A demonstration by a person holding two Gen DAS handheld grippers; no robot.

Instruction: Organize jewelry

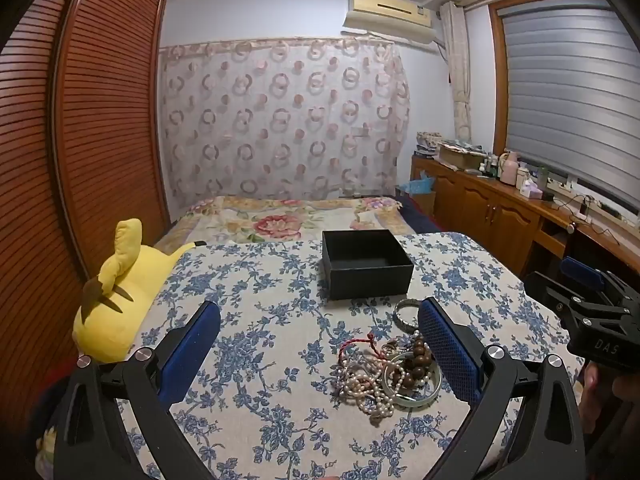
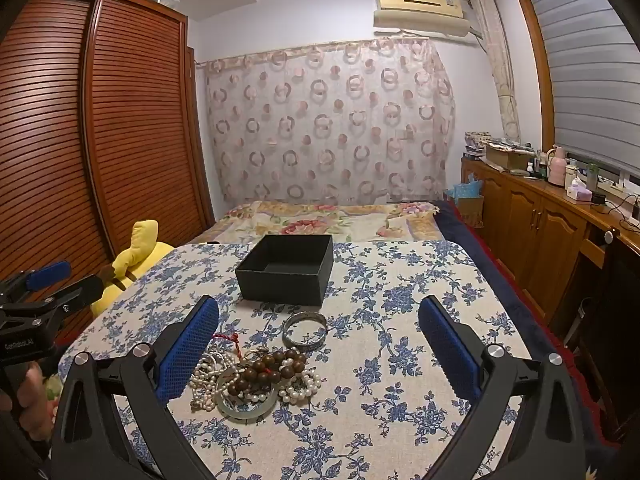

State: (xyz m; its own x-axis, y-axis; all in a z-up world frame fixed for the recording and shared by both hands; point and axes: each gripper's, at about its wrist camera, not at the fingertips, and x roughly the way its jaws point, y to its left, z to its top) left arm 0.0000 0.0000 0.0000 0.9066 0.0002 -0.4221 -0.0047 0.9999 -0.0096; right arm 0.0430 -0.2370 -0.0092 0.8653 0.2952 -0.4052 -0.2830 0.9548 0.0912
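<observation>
Jewelry pile [image 2: 256,380] (pearls, wood beads, bangles) on floral bench [image 2: 400,300], near side of black box [image 2: 286,276]. L tongs [image 1: 320,344] & R tongs [image 2: 320,344] both spread, holding nothing.

Box [image 1: 367,265] on table [image 1: 256,280], bangle [image 1: 405,312] before it, jewelry pile [image 1: 390,376] nearer still, plush toy [image 1: 116,300] left of table.

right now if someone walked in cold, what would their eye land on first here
Most likely the tangled heap of pearl strands, brown wooden beads and a pale jade bangle on the blue-flowered tablecloth, near the table's front edge. Just beyond it stands an open, empty black square box, with a silver bangle lying between them. Off the table's left side, a bright yellow plush toy stands out.
</observation>
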